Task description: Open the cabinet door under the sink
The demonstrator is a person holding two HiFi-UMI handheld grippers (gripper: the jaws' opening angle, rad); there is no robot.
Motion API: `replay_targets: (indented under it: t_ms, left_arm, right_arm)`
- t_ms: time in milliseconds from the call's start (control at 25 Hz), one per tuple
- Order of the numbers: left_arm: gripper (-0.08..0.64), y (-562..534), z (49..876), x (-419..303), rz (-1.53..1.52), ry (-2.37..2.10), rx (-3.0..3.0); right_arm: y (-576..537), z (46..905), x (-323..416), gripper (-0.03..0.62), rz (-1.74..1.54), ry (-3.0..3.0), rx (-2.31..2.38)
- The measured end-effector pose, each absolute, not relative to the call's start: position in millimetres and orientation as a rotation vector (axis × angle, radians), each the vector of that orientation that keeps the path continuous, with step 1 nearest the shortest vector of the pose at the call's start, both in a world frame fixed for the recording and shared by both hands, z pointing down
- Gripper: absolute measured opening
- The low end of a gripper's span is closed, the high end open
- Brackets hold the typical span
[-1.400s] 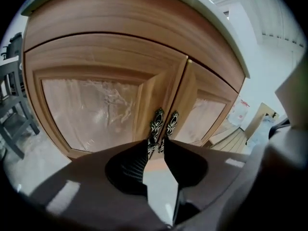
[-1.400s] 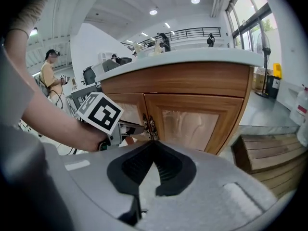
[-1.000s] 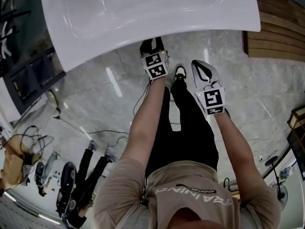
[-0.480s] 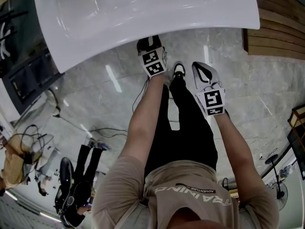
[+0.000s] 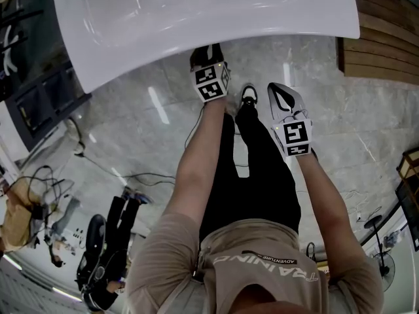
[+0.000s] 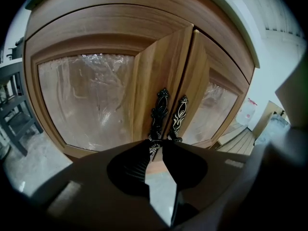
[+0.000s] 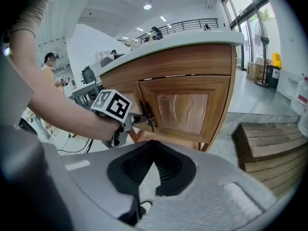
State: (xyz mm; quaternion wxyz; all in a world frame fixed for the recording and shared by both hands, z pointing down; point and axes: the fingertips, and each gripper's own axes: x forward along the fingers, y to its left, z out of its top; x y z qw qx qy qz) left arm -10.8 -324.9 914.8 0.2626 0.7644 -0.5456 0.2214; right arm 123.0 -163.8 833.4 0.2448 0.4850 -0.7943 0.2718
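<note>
Left gripper view faces the wooden cabinet (image 6: pixel 144 32) under the white sink (image 6: pixel 240 18) head-on; it has two doors, each a pale wood frame with an arched top around a crinkled, translucent panel, and each bearing an ornate black handle with pale scrollwork beside the middle seam; the left door (image 6: pixel 86 100) stands slightly ajar, its free edge proud of the right door (image 6: pixel 216 100); the left gripper (image 6: pixel 155 146) has its jaws pinched on the lower end of the left door's handle (image 6: pixel 159 110), just beside the right door's handle (image 6: pixel 179 113); right gripper view shows the same grasp from the side, the left gripper (image 7: pixel 139 119) reaching to the seam with its marker cube (image 7: pixel 111 105) tilted upward, and wooden steps (image 7: pixel 269 138) on the grey floor (image 7: pixel 250 105) beside the cabinet; the right gripper (image 7: pixel 153 148) has its jaw tips pressed together with nothing between them, well apart from the cabinet; head view shows the left gripper (image 5: pixel 205 54) tucked partly under the sink's rim (image 5: pixel 163 44) and the right gripper (image 5: pixel 280 97) beside it over the floor; against a second ago, the left gripper's cube sits slightly nearer the sink's edge, while the right gripper has hardly shifted
</note>
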Motion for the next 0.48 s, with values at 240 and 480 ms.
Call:
replay_targets:
  t_ms: [240,480]
  left_arm:
    - [0.100,-322,918,-15,0.642,-1.452,2.105]
    - [0.098,-320,916,-25,0.630,-1.433,2.134]
  right_arm:
    - [-163,832,115,0.002,0.740,-2.170,1.325]
    - [-161,832,103,0.002,0.737,-2.160,1.309]
